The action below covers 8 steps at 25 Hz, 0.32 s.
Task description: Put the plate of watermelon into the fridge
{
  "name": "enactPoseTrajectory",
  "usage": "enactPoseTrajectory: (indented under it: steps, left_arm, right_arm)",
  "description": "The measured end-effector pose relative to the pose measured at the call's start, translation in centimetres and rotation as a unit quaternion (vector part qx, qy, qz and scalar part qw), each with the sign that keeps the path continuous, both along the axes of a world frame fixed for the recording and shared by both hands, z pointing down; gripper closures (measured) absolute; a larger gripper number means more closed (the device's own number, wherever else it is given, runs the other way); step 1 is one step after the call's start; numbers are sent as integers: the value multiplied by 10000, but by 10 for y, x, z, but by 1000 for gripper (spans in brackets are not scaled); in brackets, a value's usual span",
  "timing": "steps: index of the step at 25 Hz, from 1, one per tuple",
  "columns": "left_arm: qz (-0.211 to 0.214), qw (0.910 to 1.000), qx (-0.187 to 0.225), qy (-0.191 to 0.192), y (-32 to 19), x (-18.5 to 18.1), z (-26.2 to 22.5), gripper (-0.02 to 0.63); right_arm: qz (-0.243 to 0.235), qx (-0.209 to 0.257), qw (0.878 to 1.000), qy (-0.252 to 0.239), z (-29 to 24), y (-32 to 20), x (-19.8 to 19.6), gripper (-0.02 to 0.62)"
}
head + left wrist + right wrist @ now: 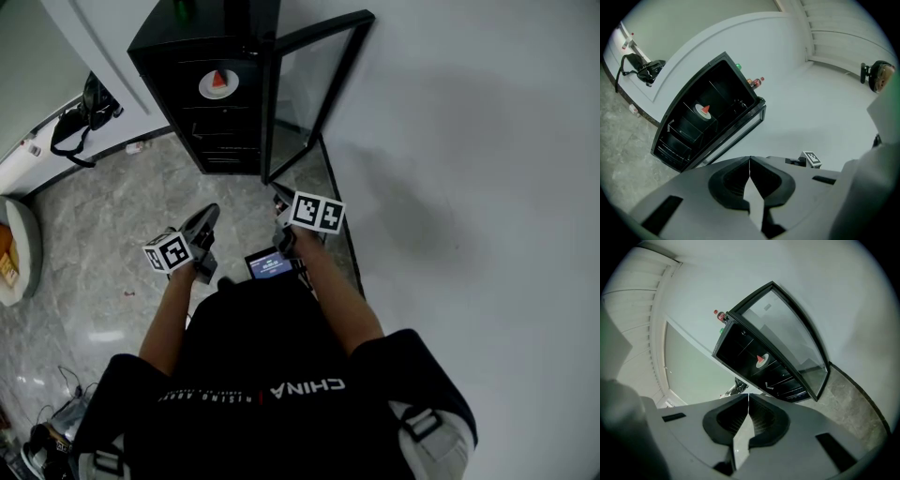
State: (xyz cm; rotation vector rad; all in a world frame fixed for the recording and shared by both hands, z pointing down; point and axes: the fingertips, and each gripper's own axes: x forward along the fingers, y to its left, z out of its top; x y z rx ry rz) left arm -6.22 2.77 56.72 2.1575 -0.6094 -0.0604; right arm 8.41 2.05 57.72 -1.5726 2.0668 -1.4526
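Observation:
A white plate with a red watermelon wedge [217,82] [703,110] [762,359] rests on an upper shelf inside the small black fridge [208,56] [707,112] [754,357]. Its glass door [314,89] [794,345] stands swung open to the right. My left gripper [208,223] [749,161] is shut and holds nothing, a step back from the fridge. Beside it my right gripper [279,199] [748,397] is shut and bare too, near the door's lower corner.
A white wall [469,187] runs along the right. A black bag [80,117] lies on a white ledge at the left. Bottles [756,82] [720,315] stand on top of the fridge. A round table edge [17,248] shows at far left. Grey marble floor [112,244] lies between me and the fridge.

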Motion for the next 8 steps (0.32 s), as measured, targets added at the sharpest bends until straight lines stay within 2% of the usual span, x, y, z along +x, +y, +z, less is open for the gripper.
enactPoseTrajectory:
  steps: [8]
  left_arm:
    - [-128, 9999, -83, -4, -2, -3, 3, 594]
  right_arm:
    - [10, -18, 10000, -13, 1, 0, 1, 577]
